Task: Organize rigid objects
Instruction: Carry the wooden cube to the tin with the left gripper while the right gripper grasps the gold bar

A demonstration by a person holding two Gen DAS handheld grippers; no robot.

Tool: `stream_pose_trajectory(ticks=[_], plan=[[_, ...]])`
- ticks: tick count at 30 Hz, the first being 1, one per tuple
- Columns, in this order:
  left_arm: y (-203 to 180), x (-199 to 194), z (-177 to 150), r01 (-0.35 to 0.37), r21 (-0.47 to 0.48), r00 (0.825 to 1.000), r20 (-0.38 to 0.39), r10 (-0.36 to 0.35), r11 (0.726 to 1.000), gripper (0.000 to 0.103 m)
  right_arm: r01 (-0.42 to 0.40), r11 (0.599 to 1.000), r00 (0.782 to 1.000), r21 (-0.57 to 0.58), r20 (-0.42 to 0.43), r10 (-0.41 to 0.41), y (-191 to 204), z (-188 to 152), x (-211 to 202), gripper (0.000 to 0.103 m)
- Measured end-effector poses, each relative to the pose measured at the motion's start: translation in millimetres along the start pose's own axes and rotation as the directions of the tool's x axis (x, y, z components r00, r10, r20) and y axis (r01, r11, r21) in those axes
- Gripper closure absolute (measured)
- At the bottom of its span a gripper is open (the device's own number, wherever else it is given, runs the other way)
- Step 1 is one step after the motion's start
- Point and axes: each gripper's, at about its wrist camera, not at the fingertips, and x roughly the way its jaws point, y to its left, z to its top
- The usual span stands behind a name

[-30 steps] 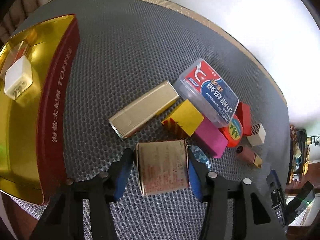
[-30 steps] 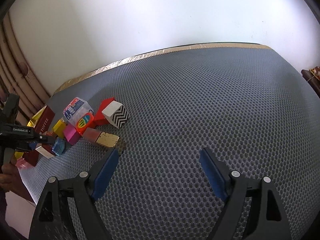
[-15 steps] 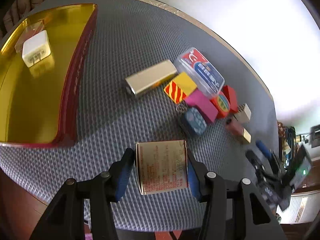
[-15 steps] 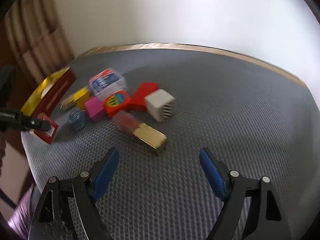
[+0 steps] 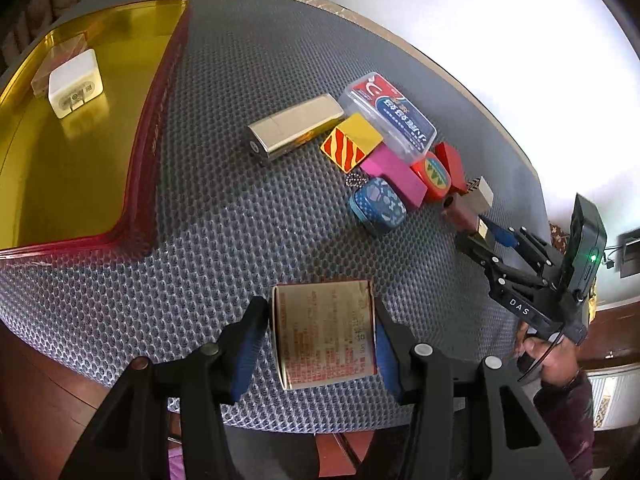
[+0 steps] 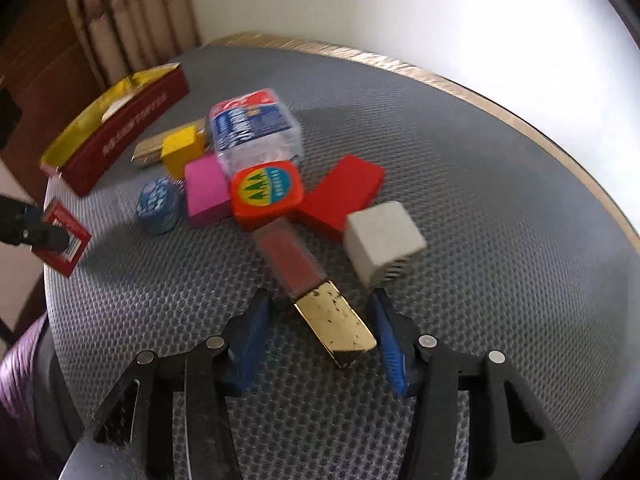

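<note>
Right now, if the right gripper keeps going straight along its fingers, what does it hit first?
The gold-capped lipstick: its gold end already lies between the closing right gripper jaws. Beyond it, probably the grey cube; depth is unclear.

We seem to be in a home room: a round table under grey honeycomb matting, a plain white wall behind it, pleated curtains left of it, dark wooden furniture beside it.

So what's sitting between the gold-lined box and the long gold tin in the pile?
Nothing: in the left wrist view only bare grey mat separates the gold-lined box from the long gold tin.
</note>
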Motion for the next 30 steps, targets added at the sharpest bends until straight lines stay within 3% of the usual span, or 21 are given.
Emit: stream_pose_trajectory(ticks=[3,5,7,15,21,28,30], plan=[[0,1,-1,-0.003,-0.001,1.000,0.004,0.003,1.000,0.051,0.009,0.999,1.000,-0.031,-0.028,-0.010,11,4,4,0.059],[-2,0,-4,-0.012,0.006,1.000,0.020,0.012,1.000,0.051,0.017,0.999,0.999,-0.039,-0.033,-0.018,20,4,3,0.079],[-4,-6,-9,-0.023,0.026,0.999,0.031,0.022,0.999,0.051,0.049,0.998,0.998,-0.042,-0.035,-0.050,30,4,3,0.085],[11,-64,-4,-0.008,0.026,0.995,0.100,0.005,1.000,0.051,0.050,0.994,0.998,0.097,-0.049,-0.045,25,3,1,0.085],[41,-108,52,-0.142,0.025,0.968,0.215,0.133,0.990,0.051,0.003,0.981,0.999,0.192,-0.052,0.008,13,-7,-7,0.085],[84,-90,142,-0.280,-0.007,0.929,0.248,0.273,0.960,0.051,0.009,0.974,0.999,0.225,-0.040,0.000,13,-13,-10,0.085],[96,-84,161,-0.280,-0.001,0.931,0.245,0.272,0.960,0.051,0.007,0.972,0.999,0.237,-0.036,0.002,13,-14,-11,0.085]])
